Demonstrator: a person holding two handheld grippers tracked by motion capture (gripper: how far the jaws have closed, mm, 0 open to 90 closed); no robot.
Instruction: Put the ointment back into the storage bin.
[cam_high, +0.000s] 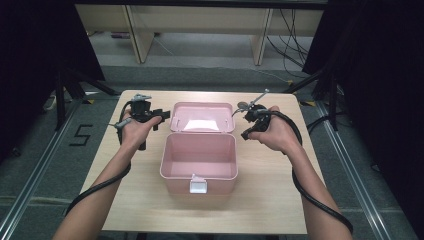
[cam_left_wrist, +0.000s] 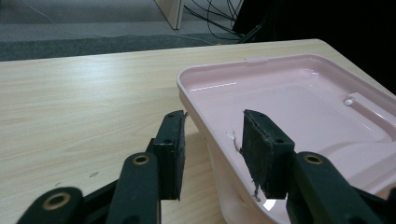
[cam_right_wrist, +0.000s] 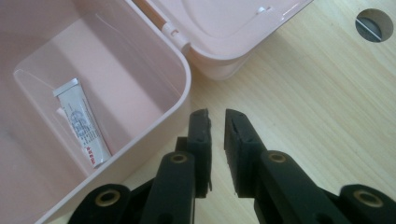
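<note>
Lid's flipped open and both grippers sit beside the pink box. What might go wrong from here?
1. The left gripper has its open jaws astride the lid rim; pulling away sideways may drag the pink box.
2. The tube lies deep against the box wall, awkward to reach.
3. The right gripper sits close to the box corner and may bump it.

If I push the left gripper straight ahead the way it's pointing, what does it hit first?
Most likely the near rim of the opened pink lid. The left gripper has its jaws apart and astride that edge, nothing gripped, so the wall meets the gap at once; exact depth is unclear.
</note>
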